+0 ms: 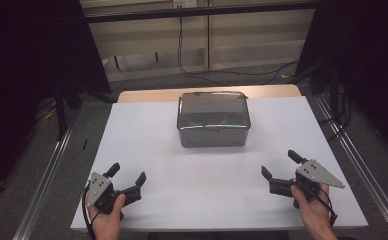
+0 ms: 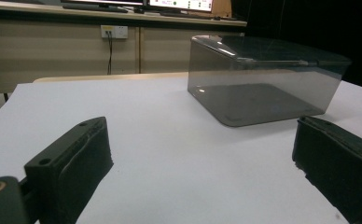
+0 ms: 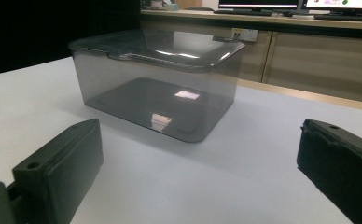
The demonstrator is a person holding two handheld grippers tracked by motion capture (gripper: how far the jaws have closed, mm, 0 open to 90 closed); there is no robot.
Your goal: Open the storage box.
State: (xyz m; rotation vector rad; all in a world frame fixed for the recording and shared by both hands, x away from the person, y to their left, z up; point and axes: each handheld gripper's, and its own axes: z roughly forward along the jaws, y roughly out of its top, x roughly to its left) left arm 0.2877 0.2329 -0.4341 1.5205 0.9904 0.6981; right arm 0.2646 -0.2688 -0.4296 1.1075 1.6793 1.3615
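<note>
A smoky translucent plastic box with its lid on (image 1: pixel 212 119) stands on the white table (image 1: pixel 147 130), toward the far middle. It looks empty through its walls in both gripper views (image 2: pixel 263 79) (image 3: pixel 158 81). My left gripper (image 1: pixel 127 173) rests open near the front left corner, jaws spread wide with nothing between them (image 2: pixel 202 158). Near the front right corner my right gripper (image 1: pixel 280 164) is also open and holds nothing (image 3: pixel 200 163). Both point toward the box from some distance.
A wooden strip (image 1: pixel 147 95) edges the table's far side. Metal rails (image 1: pixel 49 170) run along both sides on the grey floor. Cables (image 1: pixel 217 75) lie on the floor beyond the table, before beige cabinets (image 2: pixel 53 51).
</note>
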